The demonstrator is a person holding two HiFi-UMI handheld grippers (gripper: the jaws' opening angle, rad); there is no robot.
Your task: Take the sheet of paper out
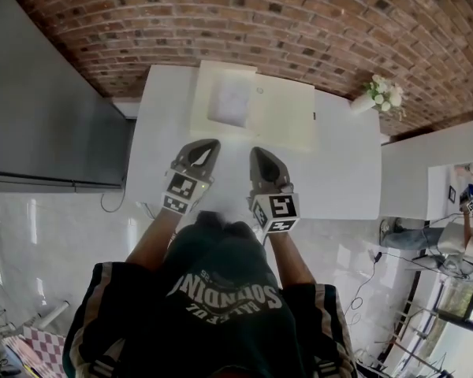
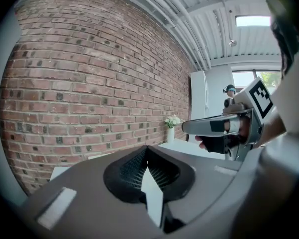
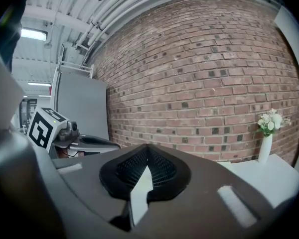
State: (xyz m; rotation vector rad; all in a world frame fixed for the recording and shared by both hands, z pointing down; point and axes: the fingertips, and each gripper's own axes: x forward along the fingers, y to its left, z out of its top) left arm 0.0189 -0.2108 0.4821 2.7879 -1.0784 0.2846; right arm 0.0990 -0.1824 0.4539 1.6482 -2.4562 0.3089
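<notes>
**Approach stage: both grippers closed and empty, at the near edge of the table**

The left gripper (image 1: pixel 211 143) and right gripper (image 1: pixel 257 151) hang side by side over the near edge of the white table (image 1: pixel 339 179). Each has its jaws pressed together with nothing between them. The sheet of paper (image 1: pixel 230 101) lies further in, past the table's middle, on the left part of a cream holder (image 1: pixel 288 120) (folder or tray, cannot tell which). Likely procedure: spread one pair of jaws before arrival, press the holder down with the other gripper, pinch a free edge of the sheet, and draw it out level to avoid creasing. A vase of white flowers (image 1: pixel 382 97) stands at the table's far right corner. Count: two grippers, one sheet, one holder, one vase.
</notes>
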